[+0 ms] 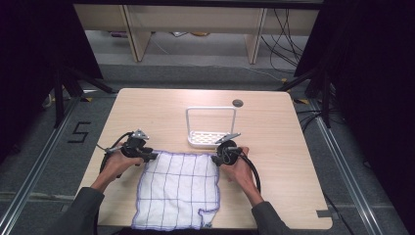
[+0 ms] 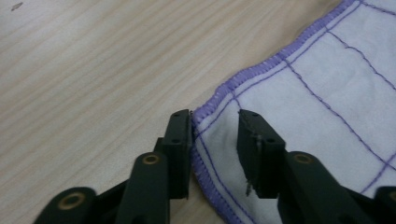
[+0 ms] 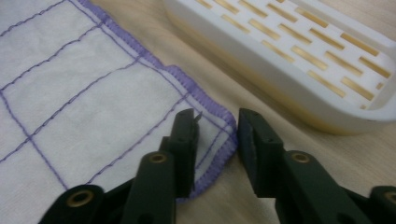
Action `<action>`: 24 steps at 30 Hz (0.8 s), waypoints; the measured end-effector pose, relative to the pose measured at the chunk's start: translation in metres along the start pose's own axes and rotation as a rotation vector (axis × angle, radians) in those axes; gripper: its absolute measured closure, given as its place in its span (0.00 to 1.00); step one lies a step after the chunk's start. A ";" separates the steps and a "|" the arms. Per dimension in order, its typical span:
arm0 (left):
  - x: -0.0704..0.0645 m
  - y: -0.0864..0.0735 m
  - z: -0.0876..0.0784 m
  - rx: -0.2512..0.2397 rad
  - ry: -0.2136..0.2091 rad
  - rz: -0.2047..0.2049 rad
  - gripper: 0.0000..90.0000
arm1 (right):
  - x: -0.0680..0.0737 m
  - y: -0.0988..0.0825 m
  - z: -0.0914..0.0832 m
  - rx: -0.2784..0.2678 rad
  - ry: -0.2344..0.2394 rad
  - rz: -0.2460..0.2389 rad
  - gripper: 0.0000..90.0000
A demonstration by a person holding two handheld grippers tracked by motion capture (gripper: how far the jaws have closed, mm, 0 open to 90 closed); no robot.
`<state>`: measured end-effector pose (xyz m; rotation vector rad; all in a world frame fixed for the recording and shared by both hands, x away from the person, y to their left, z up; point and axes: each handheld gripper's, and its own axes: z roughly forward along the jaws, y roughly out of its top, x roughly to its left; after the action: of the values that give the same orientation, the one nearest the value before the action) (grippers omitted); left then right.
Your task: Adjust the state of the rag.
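Note:
A white cloth (image 1: pixel 178 188) with purple grid stitching and a purple hem lies flat on the wooden table (image 1: pixel 147 107), near the front edge. My left gripper (image 1: pixel 149 156) sits at its far left corner. In the left gripper view the cloth's corner (image 2: pixel 317 84) lies flat between the parted jaws of the left gripper (image 2: pixel 215 116), one jaw just off the hem. My right gripper (image 1: pixel 218 157) is at the far right corner. There the cloth (image 3: pixel 70 84) corner lies between the jaws of the right gripper (image 3: pixel 217 116), with a gap showing.
A white slotted rack (image 1: pixel 195 143) with an upright frame stands just behind the cloth's right corner, its rim (image 3: pixel 261 70) close beside the right jaws. A round cable hole (image 1: pixel 238 103) sits near the table's back edge. The cloth's near right corner is folded over.

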<state>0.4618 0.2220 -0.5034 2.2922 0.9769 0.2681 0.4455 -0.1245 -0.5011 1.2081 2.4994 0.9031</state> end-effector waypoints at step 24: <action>-0.012 0.020 -0.058 -0.218 -0.036 0.042 0.96 | 0.009 0.017 -0.057 -0.146 0.029 -0.096 0.98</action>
<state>0.4413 0.2305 -0.4448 2.1131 0.8387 0.3335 0.4257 -0.1343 -0.4448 1.0274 2.4416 1.0642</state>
